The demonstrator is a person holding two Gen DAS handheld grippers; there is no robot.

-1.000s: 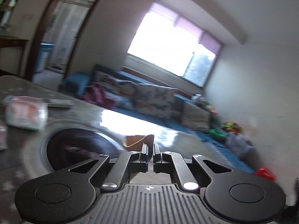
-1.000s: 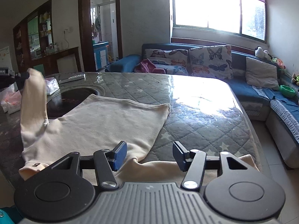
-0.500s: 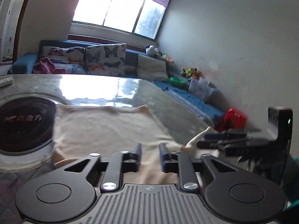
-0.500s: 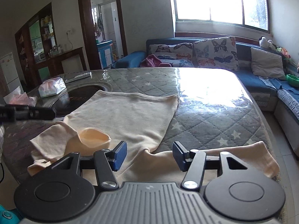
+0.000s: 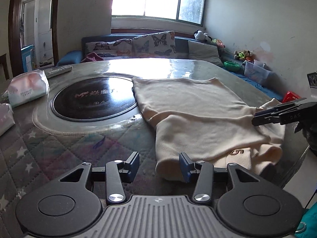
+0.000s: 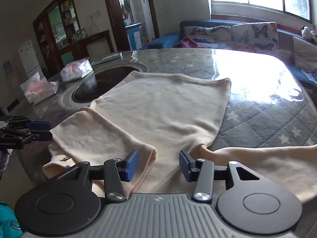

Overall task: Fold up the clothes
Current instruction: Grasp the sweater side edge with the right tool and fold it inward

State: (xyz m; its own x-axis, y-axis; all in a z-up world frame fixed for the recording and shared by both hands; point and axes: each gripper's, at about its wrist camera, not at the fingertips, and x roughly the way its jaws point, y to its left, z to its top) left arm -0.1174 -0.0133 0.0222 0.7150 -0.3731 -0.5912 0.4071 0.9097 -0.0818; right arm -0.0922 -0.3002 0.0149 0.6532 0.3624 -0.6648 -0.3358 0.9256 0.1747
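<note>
The cream knit garment (image 6: pixel 162 115) is plain apart from small brown lettering by its collar. It lies on a grey quilted tabletop (image 6: pixel 267 123) stitched in diamonds with white stars. A glossy black round hob plate (image 5: pixel 95 103) carries reddish characters. Both black grippers, left (image 5: pixel 159 165) and right (image 6: pixel 159 165), have blue pads inside the jaws. The sofa's white cushions (image 5: pixel 154 43) bear dark butterflies
</note>
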